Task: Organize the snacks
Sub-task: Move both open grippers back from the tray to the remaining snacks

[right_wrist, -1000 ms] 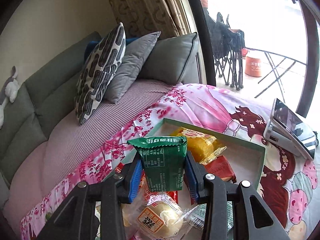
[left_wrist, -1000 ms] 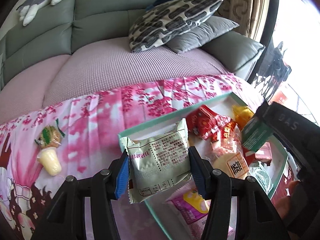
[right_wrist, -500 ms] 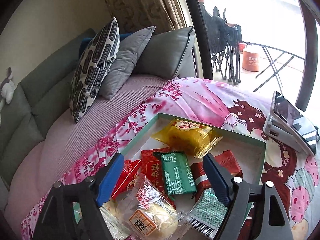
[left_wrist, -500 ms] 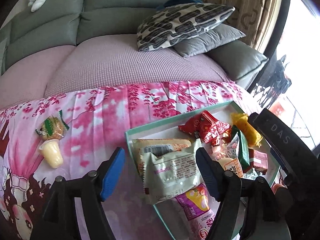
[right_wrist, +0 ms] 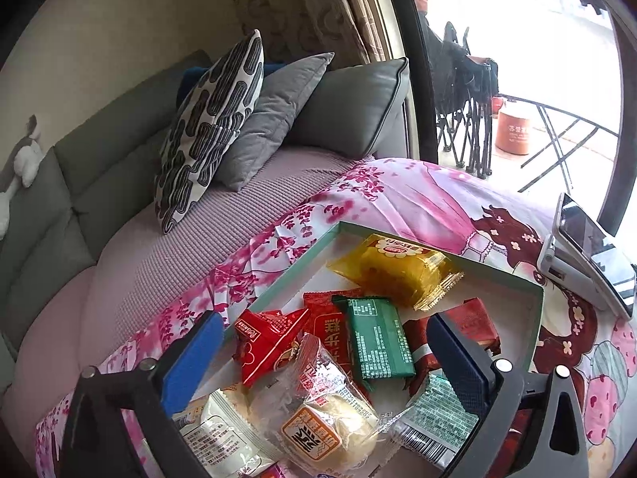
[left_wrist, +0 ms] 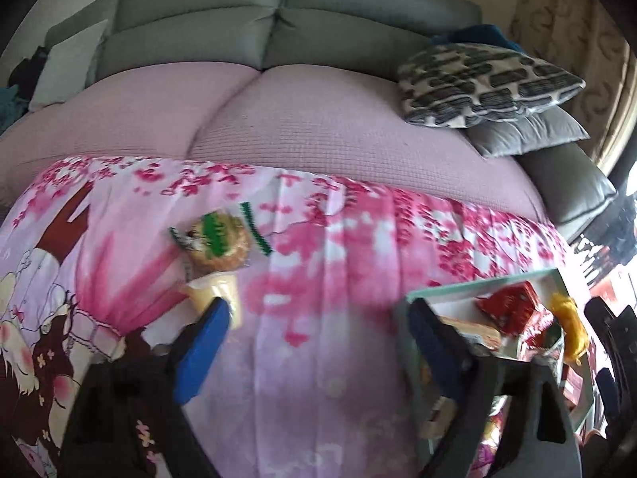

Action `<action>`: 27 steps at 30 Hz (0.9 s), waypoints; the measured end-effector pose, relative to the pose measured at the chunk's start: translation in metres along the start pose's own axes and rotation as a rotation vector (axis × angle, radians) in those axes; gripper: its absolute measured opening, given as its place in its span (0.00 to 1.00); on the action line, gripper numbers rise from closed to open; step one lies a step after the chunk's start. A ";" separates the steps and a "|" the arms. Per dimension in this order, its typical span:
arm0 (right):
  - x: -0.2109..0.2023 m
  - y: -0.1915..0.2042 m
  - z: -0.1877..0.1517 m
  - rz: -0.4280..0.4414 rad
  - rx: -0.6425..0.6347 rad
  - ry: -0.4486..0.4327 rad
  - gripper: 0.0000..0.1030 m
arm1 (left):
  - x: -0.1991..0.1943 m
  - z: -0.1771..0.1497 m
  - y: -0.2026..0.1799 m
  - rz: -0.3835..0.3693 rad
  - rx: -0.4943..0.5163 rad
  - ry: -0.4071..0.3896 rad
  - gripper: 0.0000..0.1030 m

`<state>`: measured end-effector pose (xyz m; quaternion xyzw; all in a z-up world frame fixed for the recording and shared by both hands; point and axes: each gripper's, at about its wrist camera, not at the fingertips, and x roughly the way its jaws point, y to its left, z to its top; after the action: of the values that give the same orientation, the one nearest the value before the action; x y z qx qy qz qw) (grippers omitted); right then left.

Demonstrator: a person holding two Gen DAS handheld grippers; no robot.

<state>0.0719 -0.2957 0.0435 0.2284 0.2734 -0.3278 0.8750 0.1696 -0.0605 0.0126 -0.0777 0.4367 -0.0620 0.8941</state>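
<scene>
Both empty and opening, the left gripper (left_wrist: 314, 342) is nearer the jelly cup (left_wrist: 217, 294) at its left pad than the right gripper (right_wrist: 326, 354) above the box (right_wrist: 535, 318).

Black tongs (right_wrist: 322, 342), blue pads (right_wrist: 193, 362), silver screws

- Your tablecloth (left_wrist: 318, 318) is pink with magenta blossom print and a cartoon figure.
- Your box (right_wrist: 535, 330) has a pale teal rim and a white inside.
- You see a dark green packet (right_wrist: 378, 342), a translucent yellow packet (right_wrist: 398, 269) and a red packet (right_wrist: 270, 342) in it.
- Your gripper pads (right_wrist: 191, 362) are blue on black frames.
- Your cushion (right_wrist: 211, 127) carries black loops on white; the sofa back (left_wrist: 278, 16) is grey-green.
</scene>
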 end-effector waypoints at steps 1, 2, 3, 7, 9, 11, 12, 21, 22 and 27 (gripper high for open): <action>-0.001 0.002 -0.001 0.006 -0.006 0.000 1.00 | -0.001 0.001 0.004 0.011 -0.006 -0.006 0.93; -0.001 0.005 -0.002 0.012 -0.013 0.000 1.00 | -0.002 0.002 0.009 0.019 -0.014 -0.011 0.93; -0.002 0.008 -0.003 0.018 -0.021 -0.001 1.00 | -0.002 0.003 0.013 0.023 -0.024 -0.013 0.93; -0.006 0.020 -0.006 0.046 -0.061 -0.006 1.00 | -0.004 0.007 0.031 0.045 -0.067 -0.017 0.93; -0.009 0.030 -0.008 0.072 -0.096 -0.009 1.00 | -0.004 0.009 0.042 0.061 -0.088 -0.021 0.93; -0.012 0.041 -0.012 0.109 -0.130 -0.007 1.00 | -0.006 0.010 0.052 0.080 -0.111 -0.027 0.93; -0.013 0.046 -0.014 0.126 -0.144 -0.005 1.00 | -0.006 0.011 0.057 0.088 -0.120 -0.030 0.93; -0.027 0.086 -0.033 0.260 -0.272 0.001 1.00 | -0.010 0.015 0.100 0.150 -0.211 -0.043 0.93; -0.029 0.091 -0.035 0.288 -0.292 0.001 1.00 | -0.009 0.015 0.103 0.156 -0.218 -0.042 0.93; -0.032 0.114 -0.050 0.430 -0.362 0.058 1.00 | -0.007 0.015 0.120 0.164 -0.257 -0.033 0.93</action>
<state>0.1140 -0.1748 0.0514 0.1305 0.2975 -0.0741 0.9428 0.1825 0.0595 0.0041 -0.1564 0.4311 0.0690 0.8860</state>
